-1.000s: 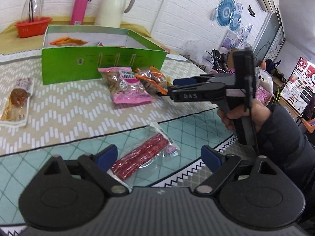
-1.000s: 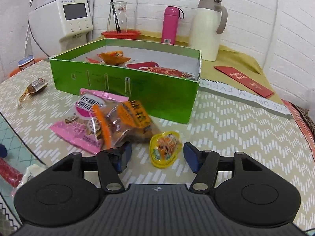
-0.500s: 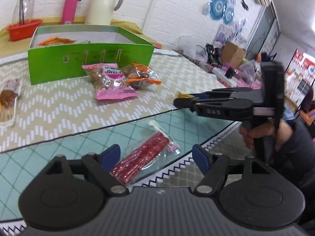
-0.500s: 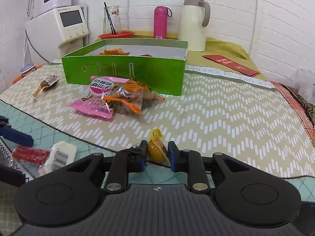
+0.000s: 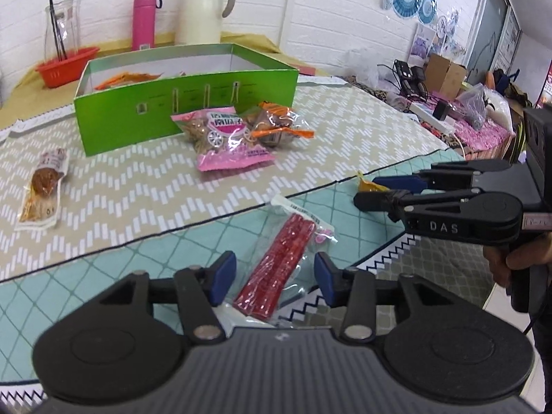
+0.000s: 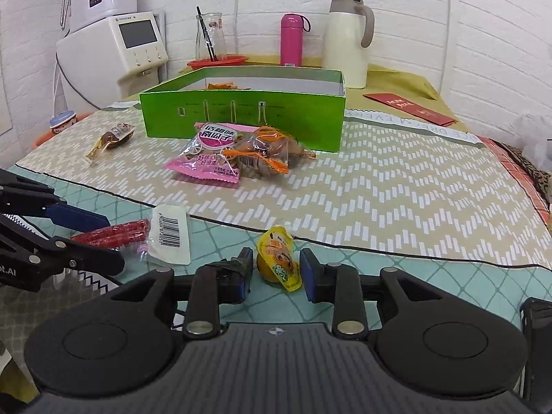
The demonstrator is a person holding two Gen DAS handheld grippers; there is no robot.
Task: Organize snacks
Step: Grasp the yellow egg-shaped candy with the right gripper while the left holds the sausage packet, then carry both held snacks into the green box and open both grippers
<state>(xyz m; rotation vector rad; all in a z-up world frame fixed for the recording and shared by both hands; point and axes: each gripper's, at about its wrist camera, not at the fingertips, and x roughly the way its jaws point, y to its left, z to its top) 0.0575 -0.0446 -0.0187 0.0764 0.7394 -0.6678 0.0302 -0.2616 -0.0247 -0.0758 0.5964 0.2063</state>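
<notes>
A red sausage pack (image 5: 279, 264) lies on the teal cloth between the open fingers of my left gripper (image 5: 274, 276); it also shows in the right wrist view (image 6: 117, 236). A yellow jelly cup (image 6: 278, 264) lies on the cloth between the parted fingers of my right gripper (image 6: 275, 276), not squeezed. The right gripper also shows in the left wrist view (image 5: 371, 191). A pink snack bag (image 5: 224, 138) and an orange-banded bag (image 5: 276, 127) lie before the green box (image 5: 186, 103), which holds several snacks. A brown snack pack (image 5: 43, 183) lies to the left.
Behind the box stand a cream jug (image 5: 203, 7), a pink flask (image 5: 145, 20) and a red basket (image 5: 65, 69) with a glass. A water dispenser (image 6: 114, 51) stands at far left, a red envelope (image 6: 410, 107) at right. The table edge lies near the grippers.
My right gripper has opened and let go of the yellow jelly cup on the teal cloth. My left gripper has narrowed around the red sausage pack and moved closer.
</notes>
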